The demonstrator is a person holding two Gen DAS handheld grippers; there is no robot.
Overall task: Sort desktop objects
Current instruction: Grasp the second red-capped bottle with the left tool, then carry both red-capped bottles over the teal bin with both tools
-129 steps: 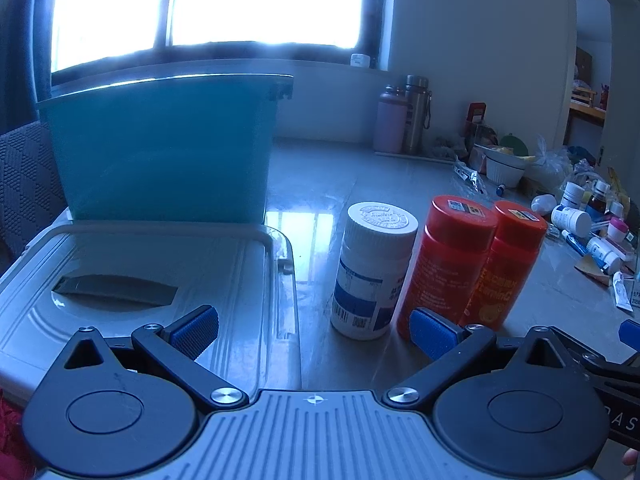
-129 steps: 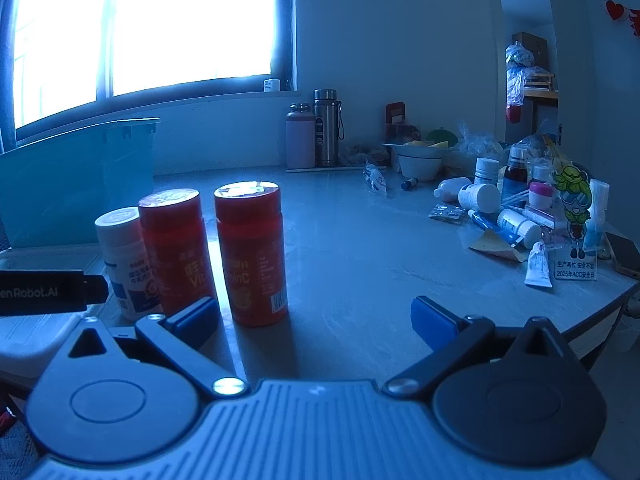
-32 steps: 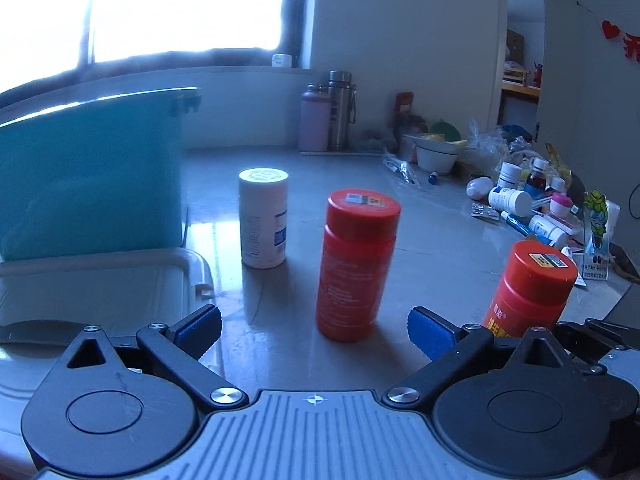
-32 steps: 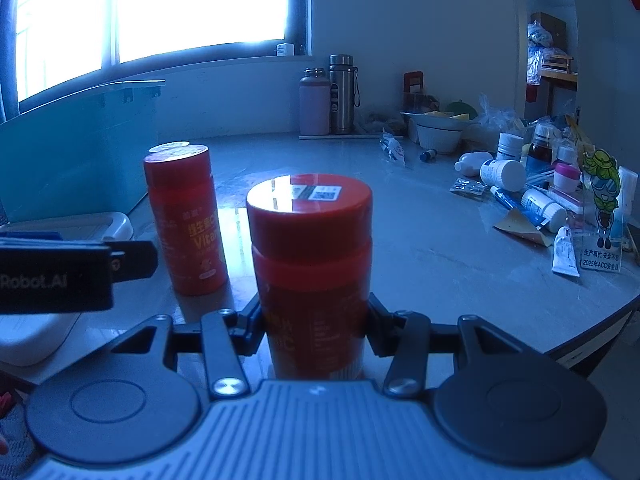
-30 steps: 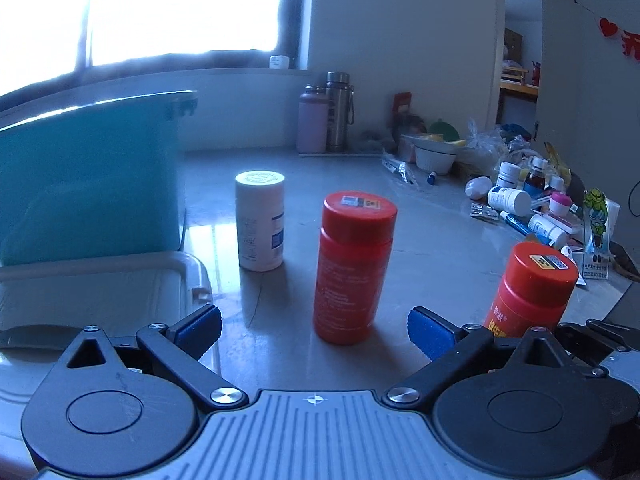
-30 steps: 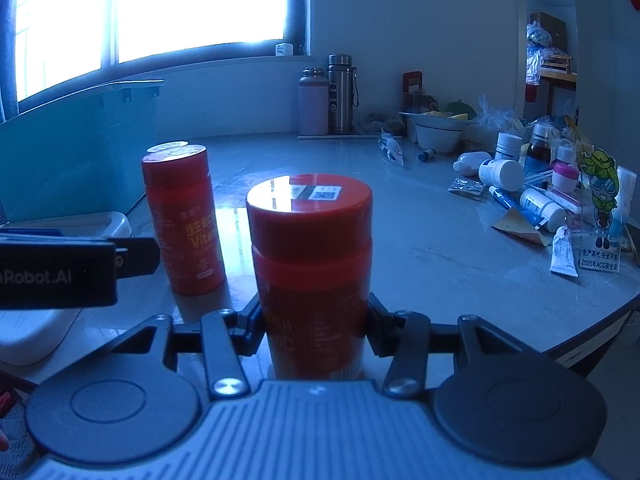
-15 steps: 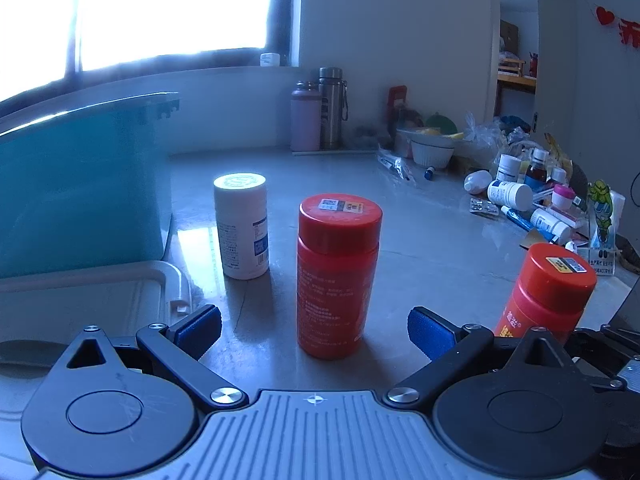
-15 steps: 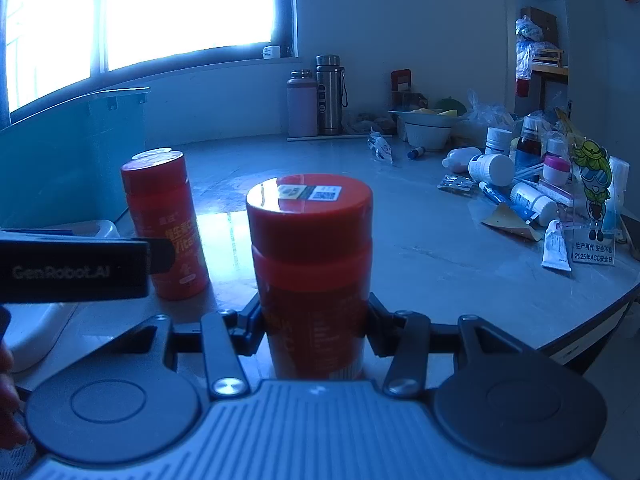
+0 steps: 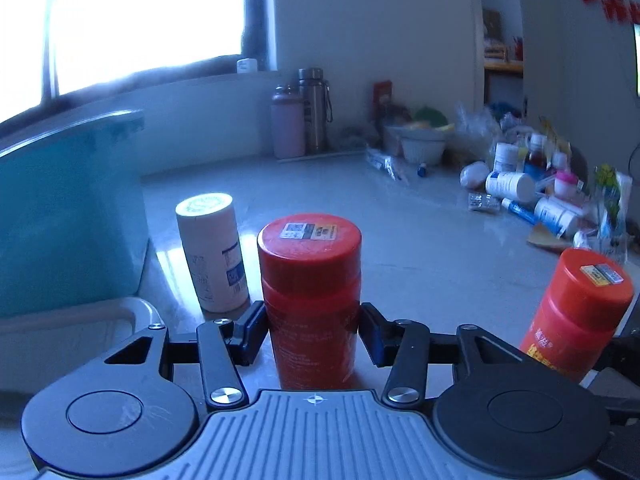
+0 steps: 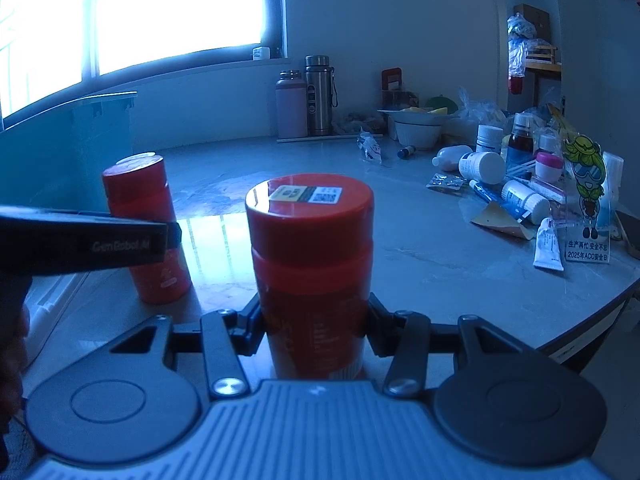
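**Each pair of tongs pinching a red-capped bottle**

The left tongs point(image 9: 312, 330) are pressed in on a red bottle point(image 9: 310, 300) that stands upright on the bench point(image 9: 420, 240), one pad against each side of its body below the cap. Just ahead and to the left of these tongs stands a white pill bottle point(image 9: 214, 254), upright and apart from the red one. Further left rises the wall of a teal bin point(image 9: 68, 216), with a pale plastic lid point(image 9: 80, 320) lying flat in front of it.

The right tongs point(image 10: 312, 328) pinch a second red bottle point(image 10: 310, 276) the same way, upright between the pads. From here the left tongs' body crosses the left side of the view in front of the first red bottle.

Well ahead and to the right of both tongs lies a clutter of medicine bottles point(image 10: 484, 166), tubes and packets. At the far edge of the bench stand a pink flask point(image 10: 291, 106) and a steel flask point(image 10: 319, 96), side by side.
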